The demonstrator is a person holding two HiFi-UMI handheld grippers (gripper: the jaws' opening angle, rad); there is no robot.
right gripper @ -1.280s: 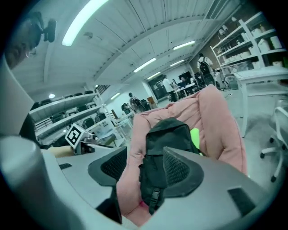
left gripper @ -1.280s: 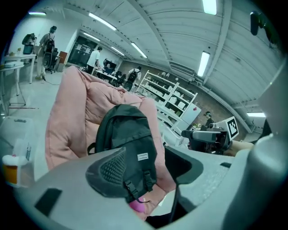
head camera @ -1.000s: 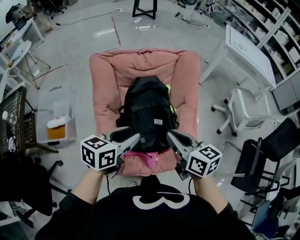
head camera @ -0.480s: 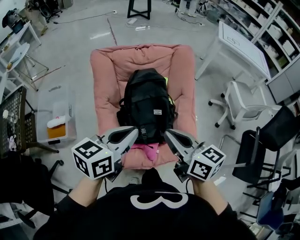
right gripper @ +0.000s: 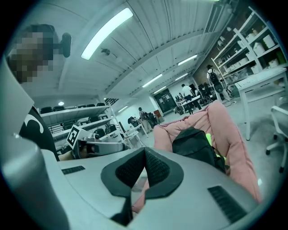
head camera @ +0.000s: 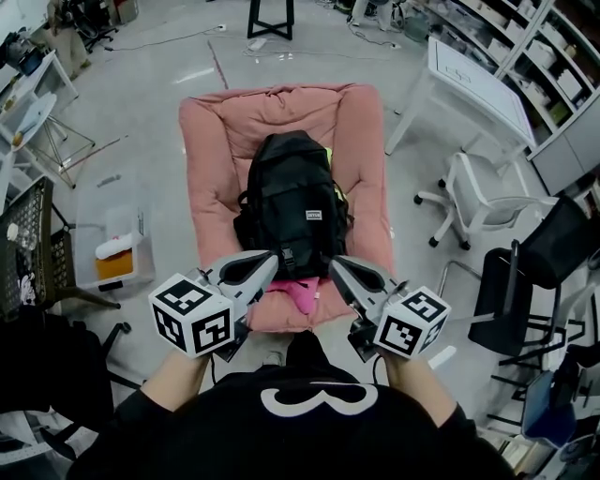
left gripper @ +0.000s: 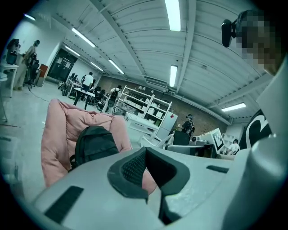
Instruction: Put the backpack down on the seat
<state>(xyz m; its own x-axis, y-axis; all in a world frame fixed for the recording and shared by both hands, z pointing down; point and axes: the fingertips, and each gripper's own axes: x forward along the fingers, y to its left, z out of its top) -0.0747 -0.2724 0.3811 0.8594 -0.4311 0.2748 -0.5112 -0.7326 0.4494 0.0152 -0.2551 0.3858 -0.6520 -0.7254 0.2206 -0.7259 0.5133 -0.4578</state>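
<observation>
A black backpack [head camera: 290,204] lies lengthwise on the pink padded seat [head camera: 212,159], its white label facing up. The backpack [left gripper: 93,143] also shows in the left gripper view against the pink seat [left gripper: 58,130], and in the right gripper view the backpack [right gripper: 194,144] rests on the seat [right gripper: 229,134]. My left gripper [head camera: 271,260] is shut and empty, just short of the bag's near end. Level with it on the other side, my right gripper [head camera: 334,266] is shut with nothing in it. Neither touches the bag.
A clear plastic bin [head camera: 114,246] stands left of the seat. To the right are a white table [head camera: 476,86], a white office chair [head camera: 483,208] and a black chair [head camera: 525,291]. A black stool [head camera: 269,17] stands behind the seat. People stand far off in the left gripper view.
Both grippers have drawn back from the backpack's near end toward me and closed empty. The backpack stays on the seat.
</observation>
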